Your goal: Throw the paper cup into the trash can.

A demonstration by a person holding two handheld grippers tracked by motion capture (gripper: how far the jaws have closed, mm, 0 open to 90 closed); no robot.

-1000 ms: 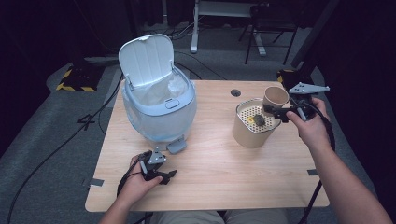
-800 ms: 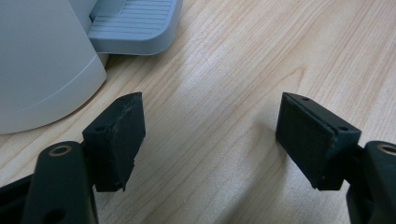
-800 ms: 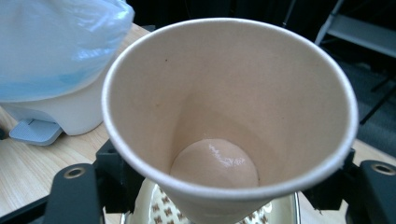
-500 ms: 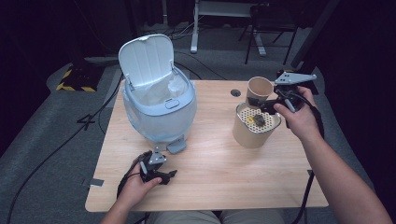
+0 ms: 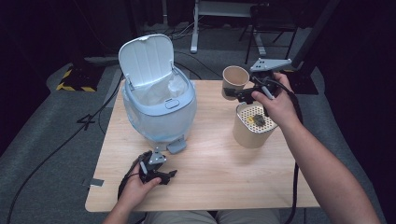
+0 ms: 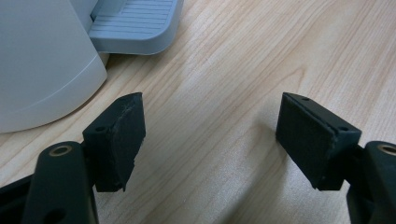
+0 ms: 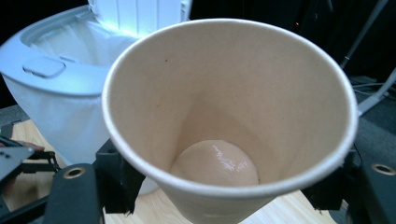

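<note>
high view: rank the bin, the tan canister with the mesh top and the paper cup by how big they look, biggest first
1. bin, by far the largest
2. tan canister
3. paper cup, smallest; it is held up off the table and farther back, so the gap to the canister is unsure

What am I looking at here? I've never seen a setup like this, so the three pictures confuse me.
A person sits at a wooden table holding a two-jaw gripper in each hand. One camera looks down from above; one rides on each gripper. The right gripper clamps a paper cup, with nothing inside it in that gripper's own view. The left gripper rests open on the table. A pale blue bin stands with its lid up, its pedal near the left jaws, beside a tan container holding scraps.
</note>
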